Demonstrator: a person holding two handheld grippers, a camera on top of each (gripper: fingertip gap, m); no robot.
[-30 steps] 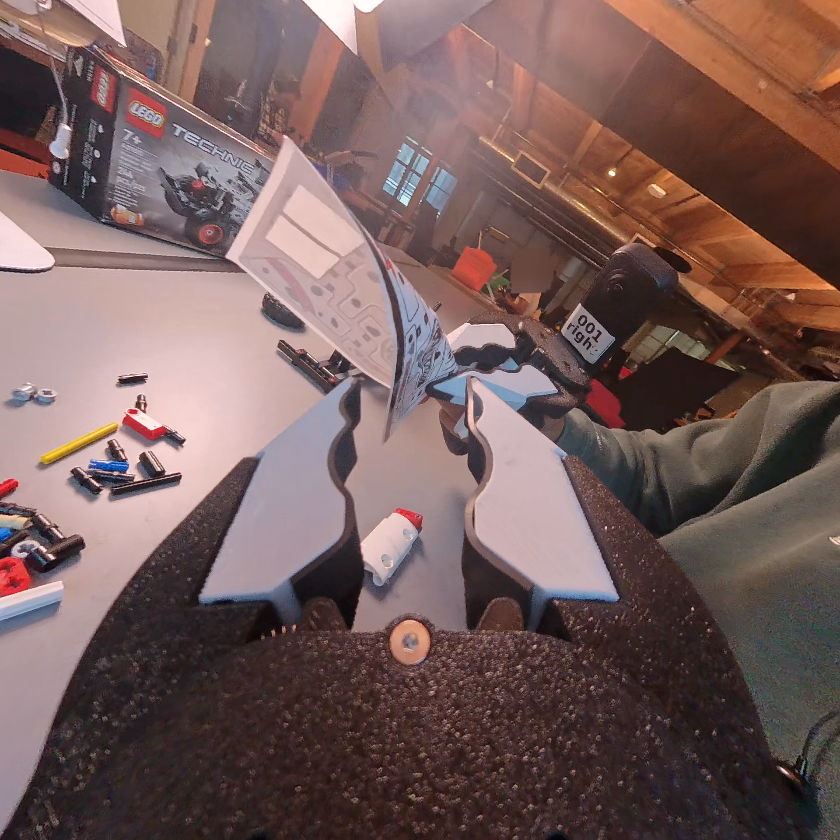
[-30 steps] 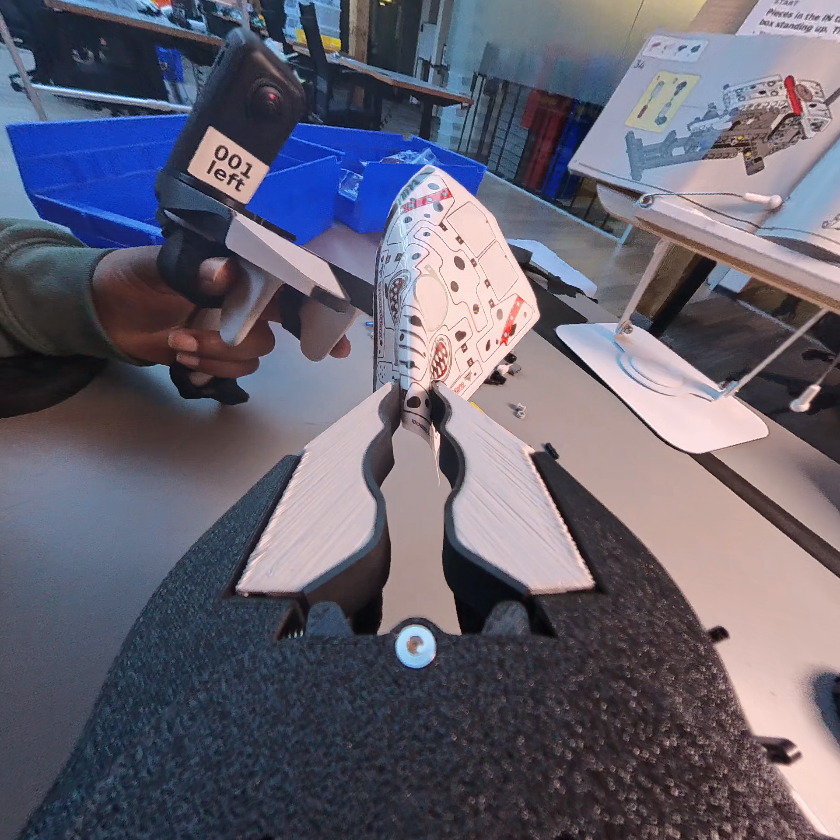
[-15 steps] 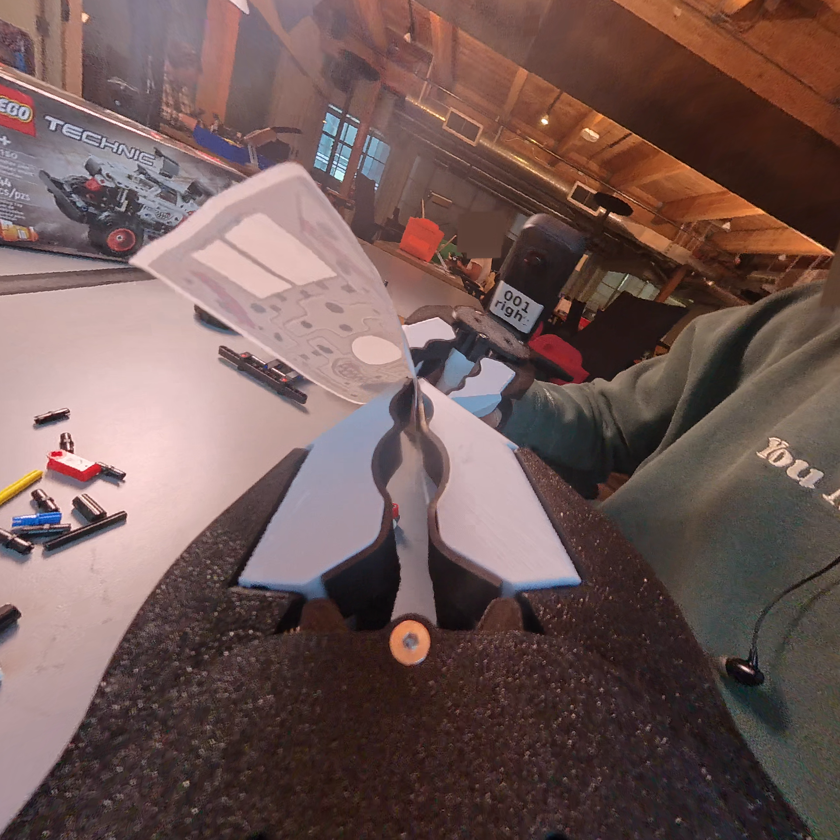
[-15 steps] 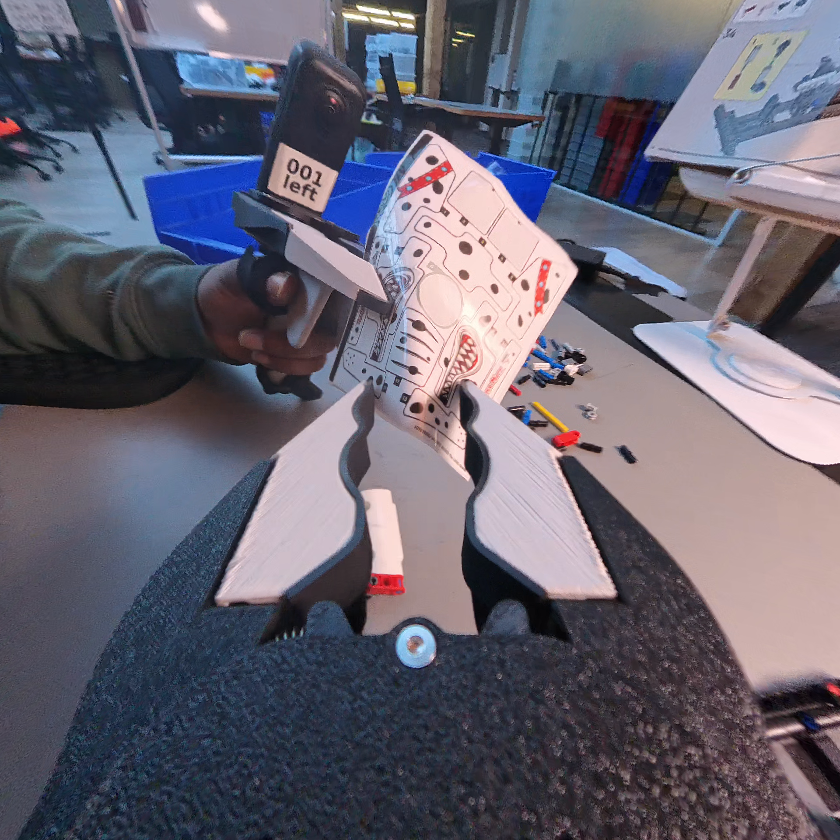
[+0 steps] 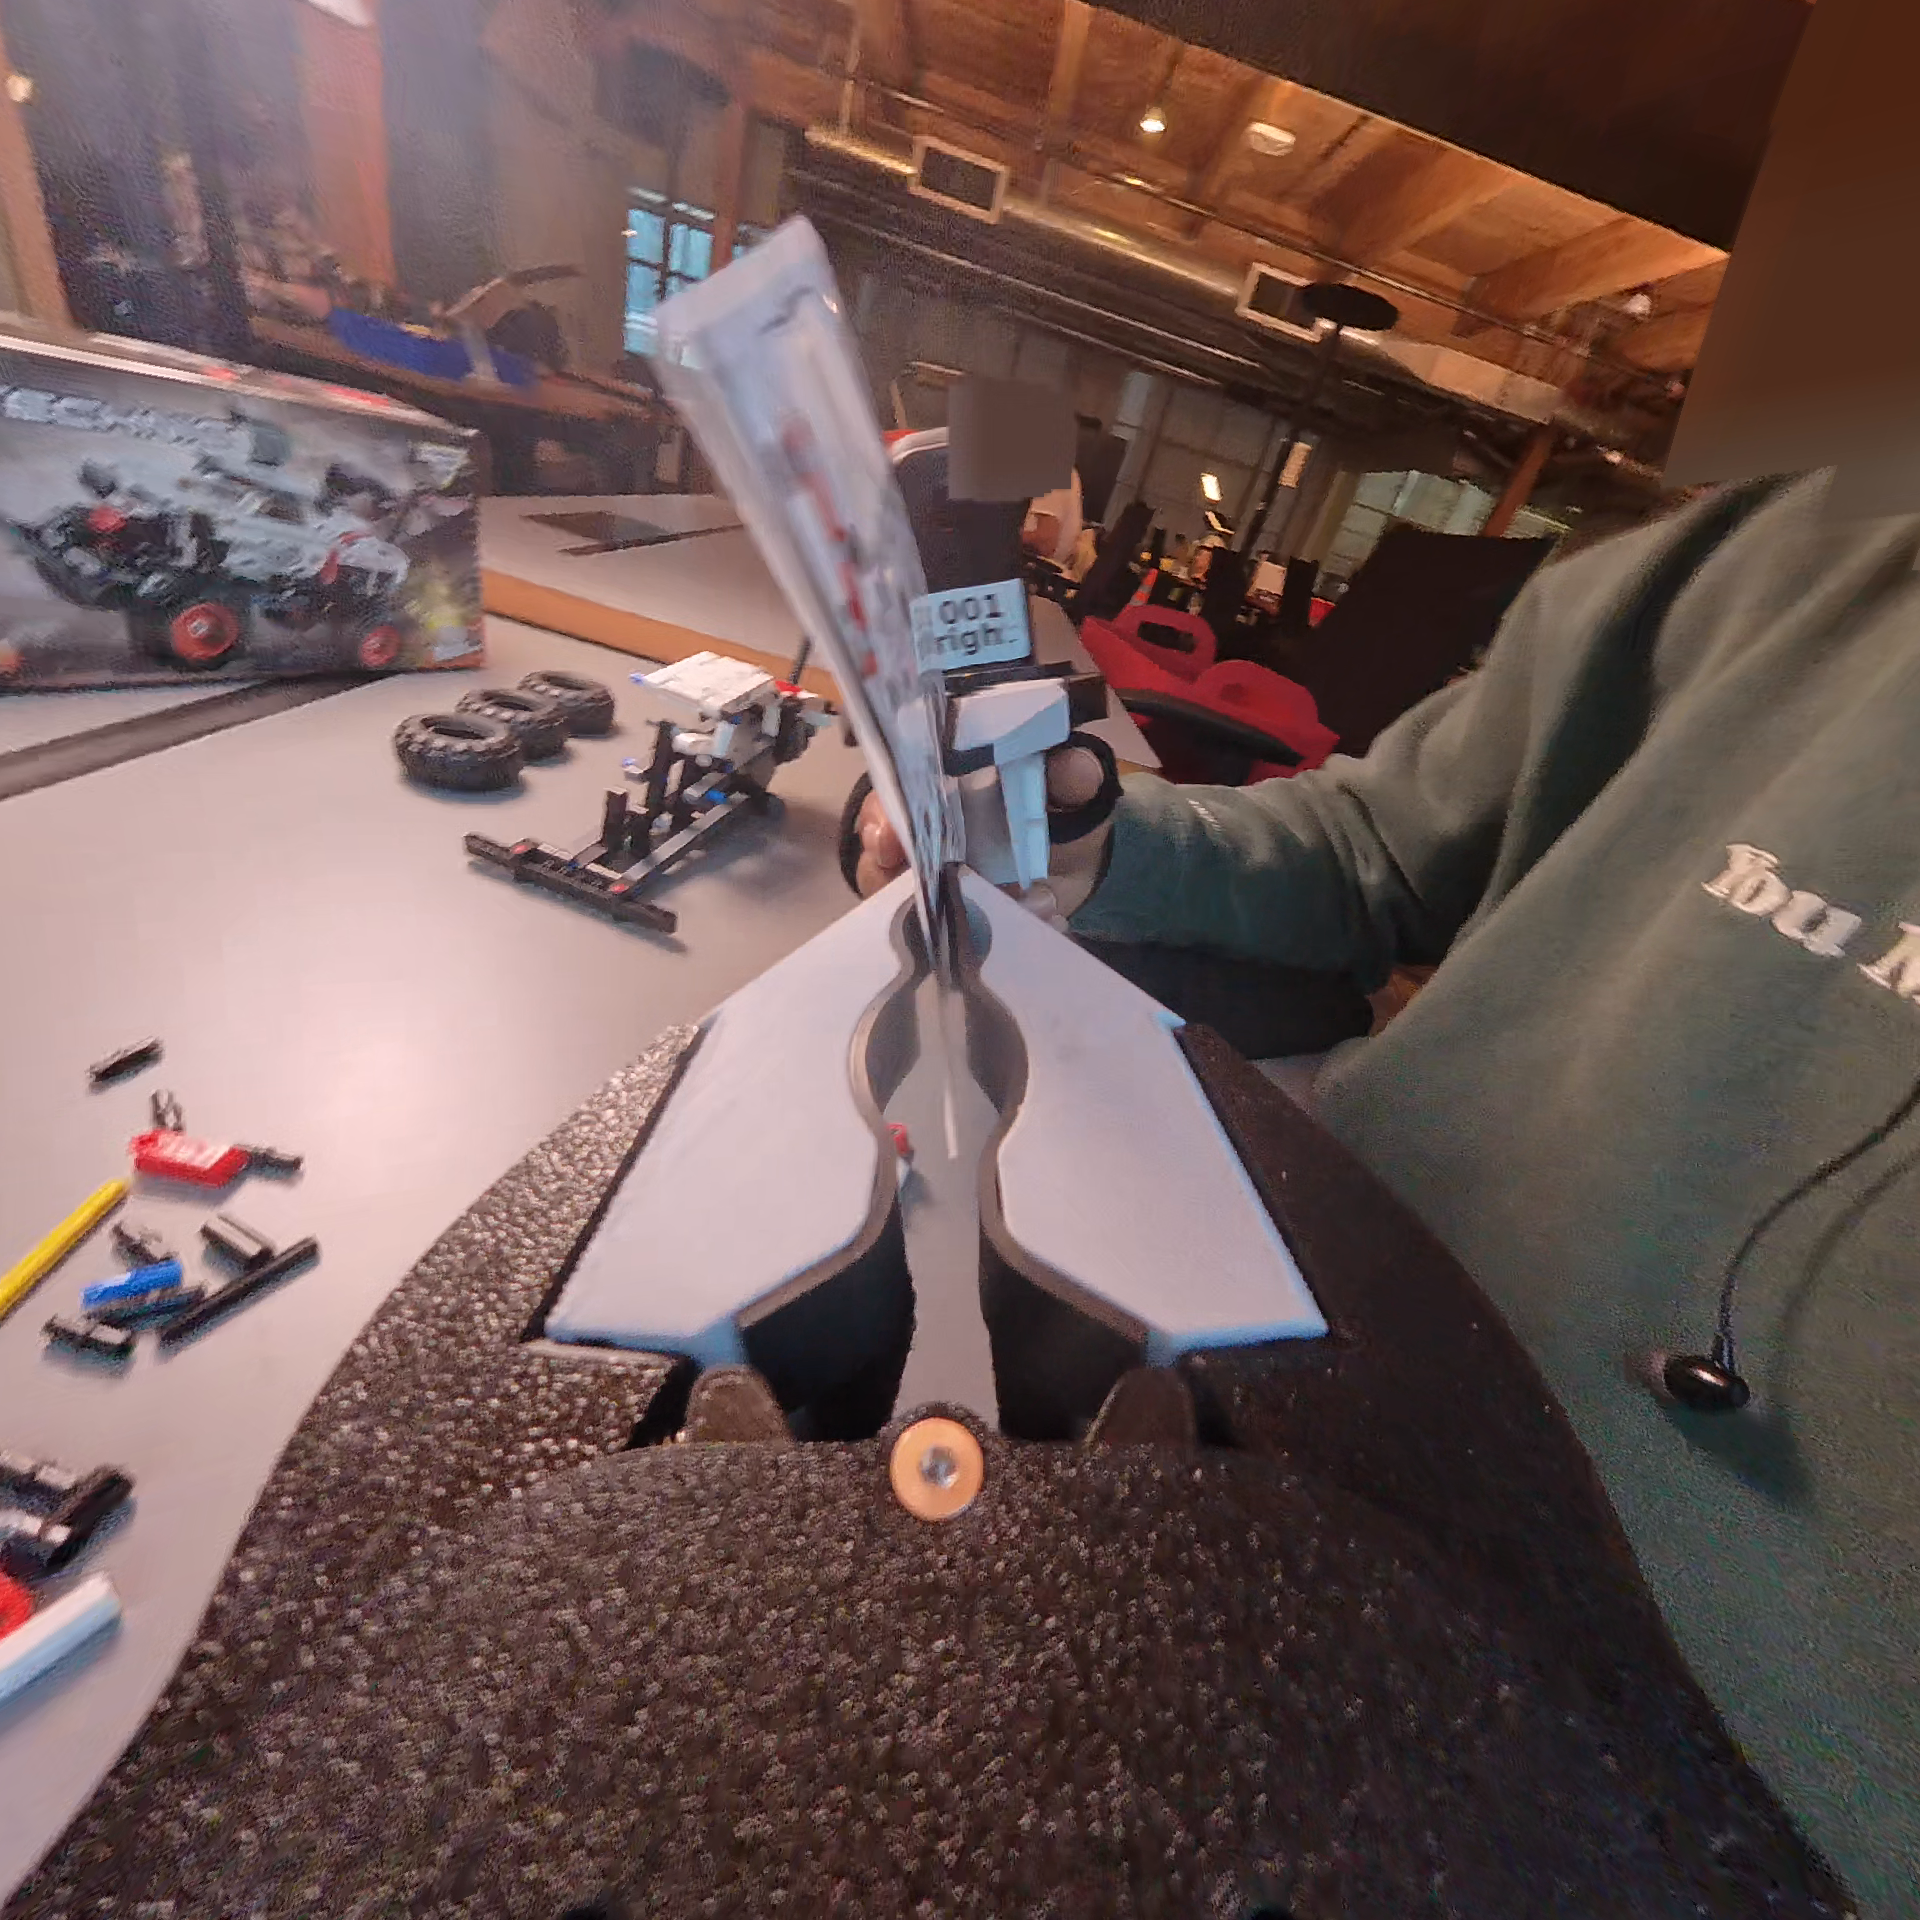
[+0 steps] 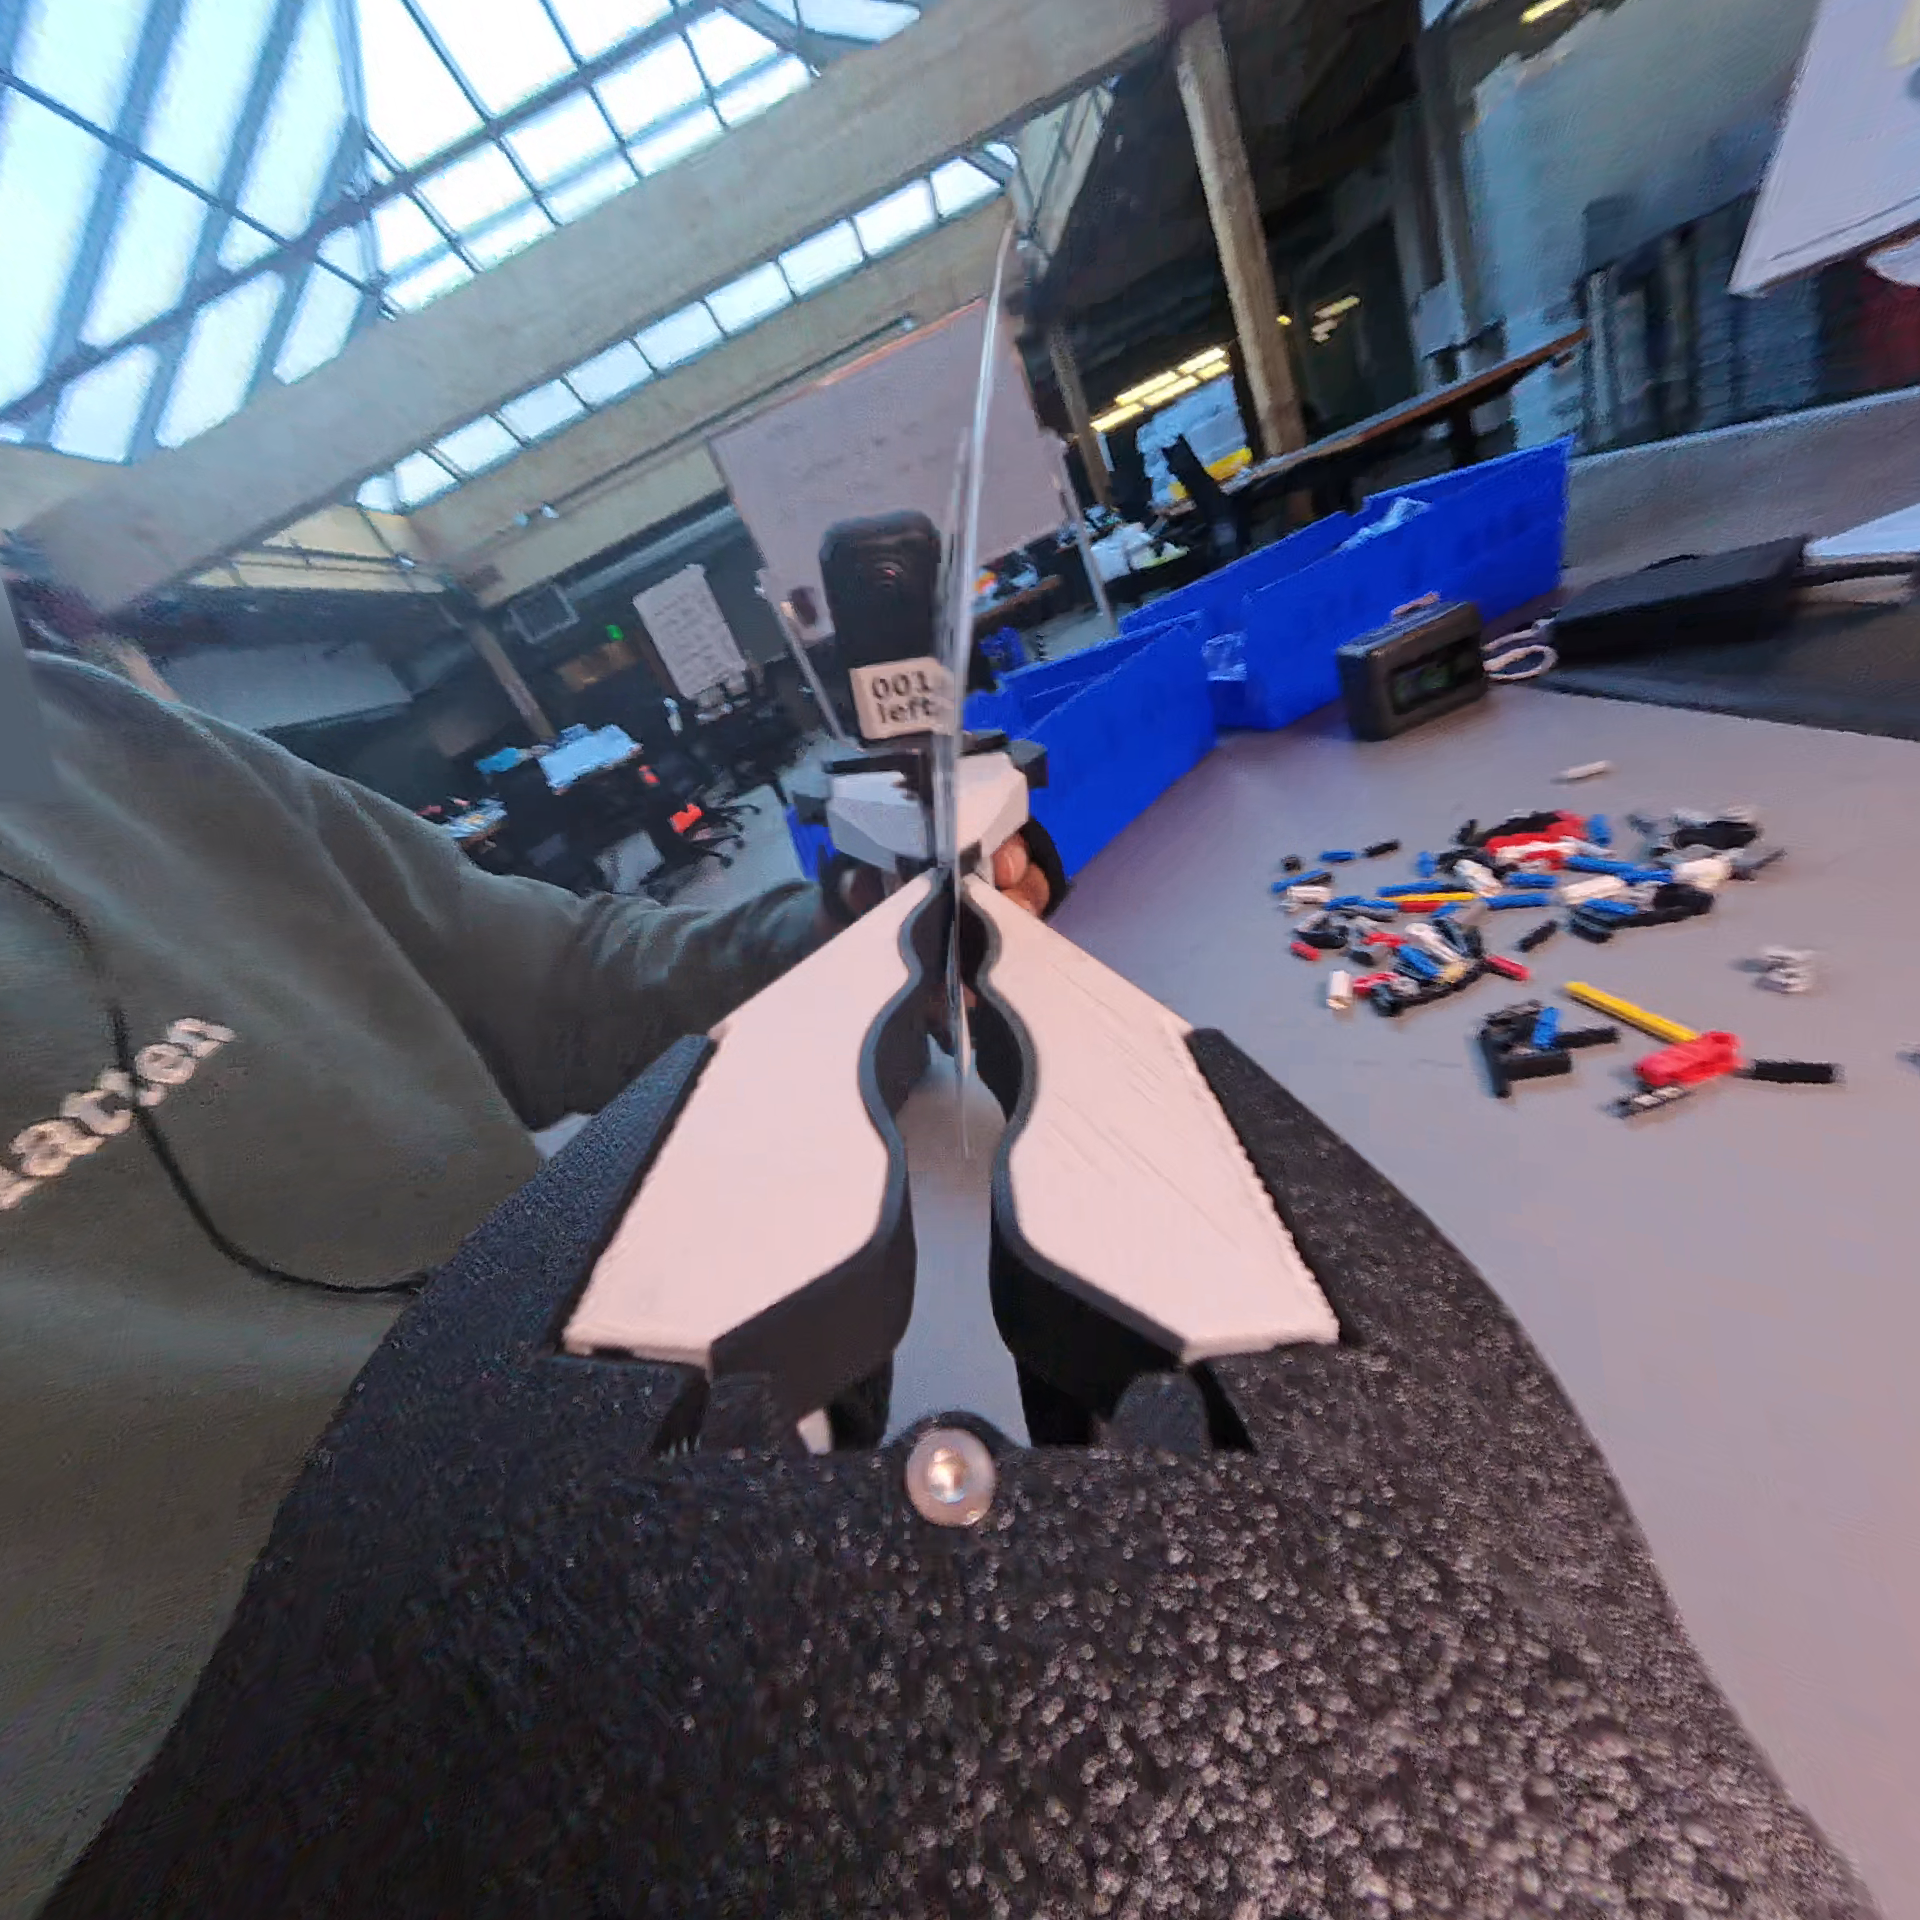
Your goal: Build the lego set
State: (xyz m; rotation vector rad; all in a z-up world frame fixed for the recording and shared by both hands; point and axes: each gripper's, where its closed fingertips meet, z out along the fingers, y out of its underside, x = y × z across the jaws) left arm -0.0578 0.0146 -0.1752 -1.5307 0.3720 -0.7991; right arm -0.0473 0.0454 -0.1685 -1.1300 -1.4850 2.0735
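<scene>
Both tongs, left [image 5: 943, 914] and right [image 6: 951, 902], pinch sticker sheet [image 5: 821, 540] upright between tips.

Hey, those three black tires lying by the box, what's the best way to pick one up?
Take the nearest tire from above: it lies flat with its hole up, so one gripper finger goes into the hole and the other outside the near wall. Its neighbours crowd the far side.

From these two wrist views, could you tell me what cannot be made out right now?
- Sticker sheet print: motion-blurred in the left wrist view, edge-on in the right wrist view.
- Loose parts: small and blurred in the right wrist view.
- Set box: cut off by the left edge.
</scene>
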